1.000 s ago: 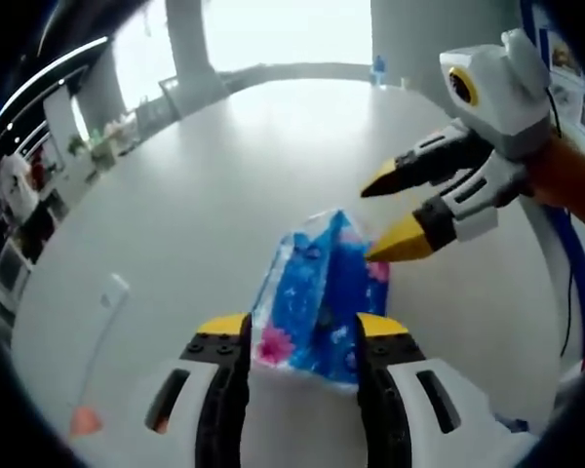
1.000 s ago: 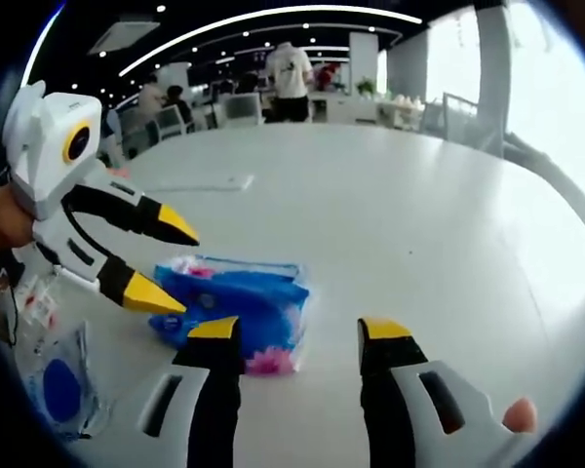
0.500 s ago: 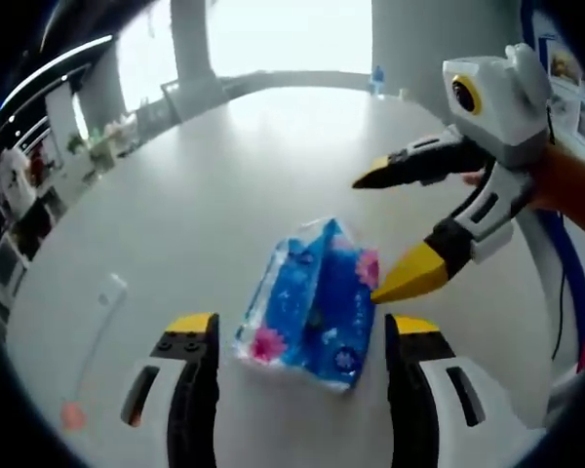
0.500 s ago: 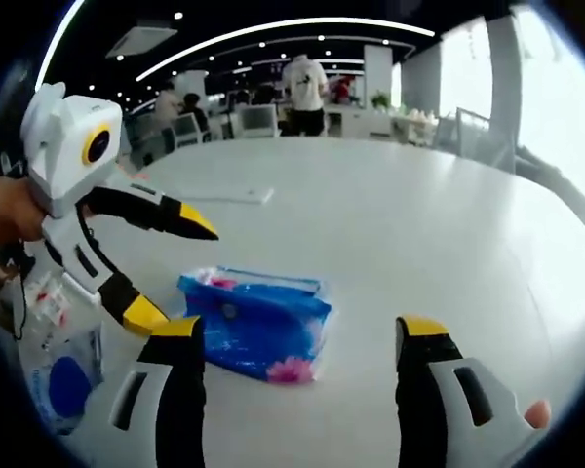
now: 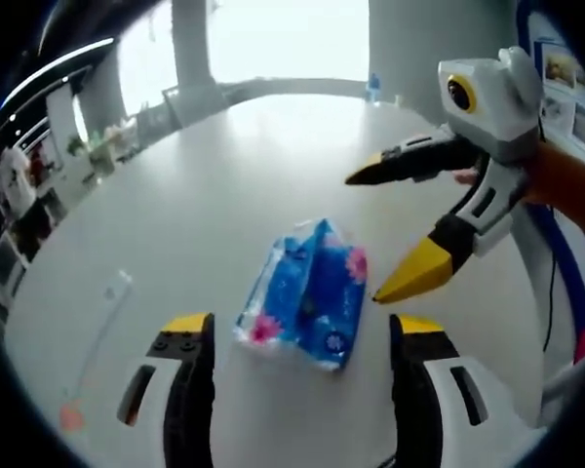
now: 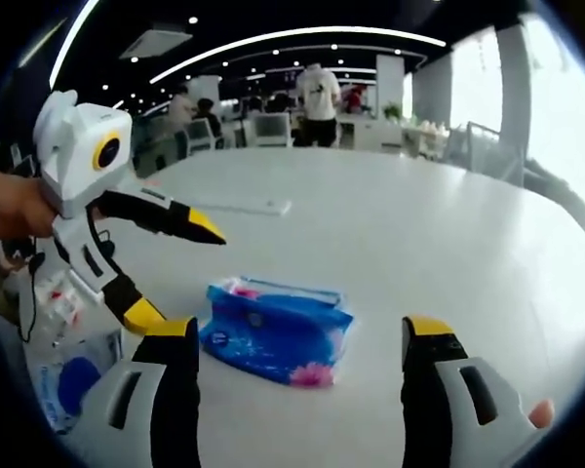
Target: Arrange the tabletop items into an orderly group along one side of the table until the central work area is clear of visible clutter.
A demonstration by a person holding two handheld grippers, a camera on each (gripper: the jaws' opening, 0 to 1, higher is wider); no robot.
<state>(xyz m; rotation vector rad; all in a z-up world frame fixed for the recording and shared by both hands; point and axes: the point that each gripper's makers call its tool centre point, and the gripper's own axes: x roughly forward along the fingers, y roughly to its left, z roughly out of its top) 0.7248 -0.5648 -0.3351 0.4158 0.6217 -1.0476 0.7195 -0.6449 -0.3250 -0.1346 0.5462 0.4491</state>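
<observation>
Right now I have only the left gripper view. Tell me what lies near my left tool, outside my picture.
Observer: In the right gripper view, a clear bag holding something round and blue lies on the table, beside the open left tool.
Operator: Report the far end of the table too.
Observer: A person in a white top stands beyond the far edge, back turned, among desks.

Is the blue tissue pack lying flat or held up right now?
Lying flat. The blue tissue pack rests on the white table, between the open fingers of the left gripper and right gripper, touched by neither.
</observation>
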